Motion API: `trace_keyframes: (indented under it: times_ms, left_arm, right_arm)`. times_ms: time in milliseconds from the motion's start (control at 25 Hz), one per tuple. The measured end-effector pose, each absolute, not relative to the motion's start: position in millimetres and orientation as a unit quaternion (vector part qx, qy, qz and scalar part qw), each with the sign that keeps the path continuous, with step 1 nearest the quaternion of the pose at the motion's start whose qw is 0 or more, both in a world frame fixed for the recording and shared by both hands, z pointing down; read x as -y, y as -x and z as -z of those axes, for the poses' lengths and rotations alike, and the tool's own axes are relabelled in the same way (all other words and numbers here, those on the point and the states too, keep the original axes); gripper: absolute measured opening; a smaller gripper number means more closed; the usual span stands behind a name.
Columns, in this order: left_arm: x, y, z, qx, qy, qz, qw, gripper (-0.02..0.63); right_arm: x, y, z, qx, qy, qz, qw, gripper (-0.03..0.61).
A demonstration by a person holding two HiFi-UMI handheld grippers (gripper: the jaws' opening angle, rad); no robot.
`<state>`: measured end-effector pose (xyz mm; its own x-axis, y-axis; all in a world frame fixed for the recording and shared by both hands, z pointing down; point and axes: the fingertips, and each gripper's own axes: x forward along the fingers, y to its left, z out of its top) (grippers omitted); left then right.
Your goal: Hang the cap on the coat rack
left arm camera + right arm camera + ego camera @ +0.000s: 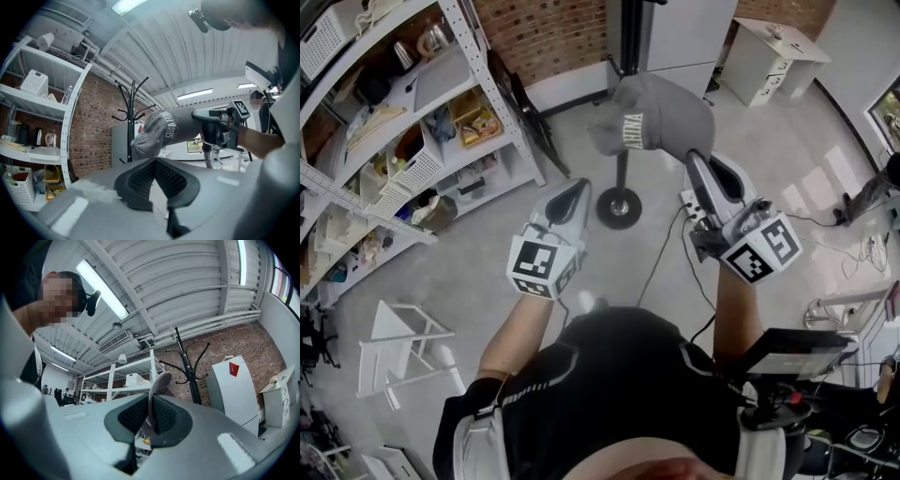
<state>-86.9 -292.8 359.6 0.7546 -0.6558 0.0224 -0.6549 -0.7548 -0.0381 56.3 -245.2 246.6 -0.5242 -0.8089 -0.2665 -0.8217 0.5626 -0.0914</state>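
A grey cap (661,112) with white lettering hangs in the air beside the black coat rack (630,37); the rack's round base (619,208) stands on the floor below. My right gripper (695,161) is shut on the cap's brim (158,380), a thin grey edge pinched between its pads. In the right gripper view the rack's hooks (187,357) rise just beyond the brim. My left gripper (575,189) is shut with nothing in it, left of the cap and slightly nearer me. From the left gripper view (154,161) the cap (164,129) and rack (131,117) lie ahead.
White shelving (441,122) full of household items lines the left wall. A white cabinet (680,33) stands behind the rack and a white desk (773,56) at the back right. A white frame (403,347) lies on the floor at left. Cables (853,248) trail at right.
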Motion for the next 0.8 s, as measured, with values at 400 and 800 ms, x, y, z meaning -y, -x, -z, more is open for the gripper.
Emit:
trace_keyframes:
  times_ms: [400, 800]
  left_arm:
    - [327.3, 96.1, -361.3, -0.336, 0.942, 0.0, -0.009, 0.003]
    - [348.6, 70.4, -349.3, -0.362, 0.932, 0.001, 0.009, 0.003]
  right_arm:
    - [285.5, -53.0, -209.1, -0.874, 0.458, -0.063, 0.149, 0.026]
    - [313.5, -83.7, -168.7, -0.894, 0.401, -0.093, 0.178, 0.026]
